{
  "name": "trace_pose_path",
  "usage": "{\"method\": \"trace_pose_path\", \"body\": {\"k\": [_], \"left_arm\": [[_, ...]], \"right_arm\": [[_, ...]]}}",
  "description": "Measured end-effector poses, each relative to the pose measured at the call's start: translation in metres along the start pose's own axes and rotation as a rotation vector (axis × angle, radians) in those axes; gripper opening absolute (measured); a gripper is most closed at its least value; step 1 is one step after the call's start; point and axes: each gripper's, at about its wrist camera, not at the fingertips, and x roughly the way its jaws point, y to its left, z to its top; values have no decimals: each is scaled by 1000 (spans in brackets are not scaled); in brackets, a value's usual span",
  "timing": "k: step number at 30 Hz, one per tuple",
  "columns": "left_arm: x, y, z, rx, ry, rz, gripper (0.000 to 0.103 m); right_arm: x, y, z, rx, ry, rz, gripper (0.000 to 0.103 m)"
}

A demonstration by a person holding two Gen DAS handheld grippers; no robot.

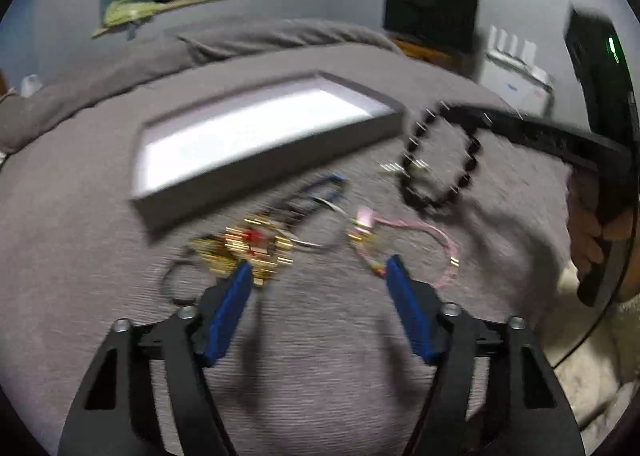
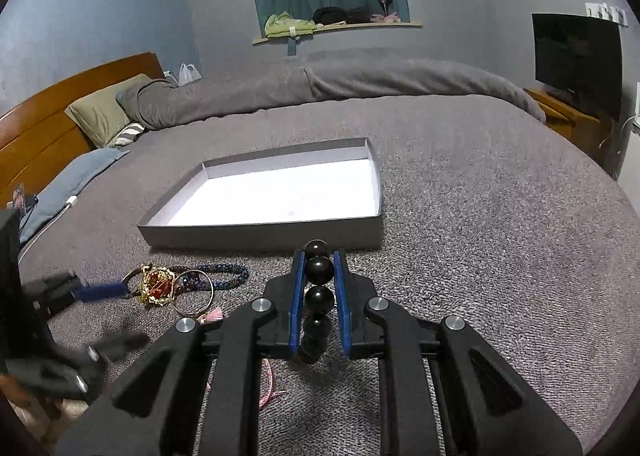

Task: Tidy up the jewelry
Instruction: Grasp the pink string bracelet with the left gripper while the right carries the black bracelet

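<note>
My right gripper [image 2: 319, 256] is shut on a bracelet of large black beads [image 2: 320, 298], which runs between its blue pads. The left wrist view shows that bracelet [image 1: 440, 160] hanging as a loop above the grey bedspread, to the right of a shallow grey box [image 1: 272, 176] with a white floor. My left gripper [image 1: 319, 266] stands open low over a jewelry pile. Its left pad is beside a gold and red ornament [image 1: 248, 244], its right pad by a pink cord bracelet [image 1: 440, 240]. Nothing sits between the pads. A blue beaded bracelet [image 1: 324, 184] lies behind them.
The box [image 2: 260, 234] lies mid-bed, just beyond the pile: ornament [image 2: 156, 288], thin bangle [image 2: 194, 294], blue beads [image 2: 228, 276]. Pillows and a wooden headboard [image 2: 48, 124] are far left, a rolled duvet behind, and a dark TV [image 2: 576, 56] on a stand at right.
</note>
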Motion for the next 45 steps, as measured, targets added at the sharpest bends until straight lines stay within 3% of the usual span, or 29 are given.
{"method": "trace_pose_path", "body": {"k": [2,6,12,18,26,33,39,41,45], "left_arm": [[9,-9,-2,4,32,-23,47],[23,-21,-2,-35,62,-68,35],[38,-20,2,-69,65,17,31],[37,-18,5,-56,56,55,6],[-15,-19,28,-18,-51,22,6],[-49,7,80,37,-131,51,6],[-25,52,119,14,-117,78,6],[-12,65,130,27,-114,114,6],[25,94,148,3,-83,111,6]], "right_arm": [[0,-2,-1,7,6,6,14],[-1,-4,-1,11,6,18,14],[-4,-2,-2,7,3,30,14],[-10,-2,-1,10,-18,30,14],[-16,0,6,20,-55,39,14],[-12,-1,47,40,-103,56,14],[9,-12,92,81,-145,43,14],[24,-13,107,78,-153,20,14],[64,-11,126,66,-137,-8,14]]}}
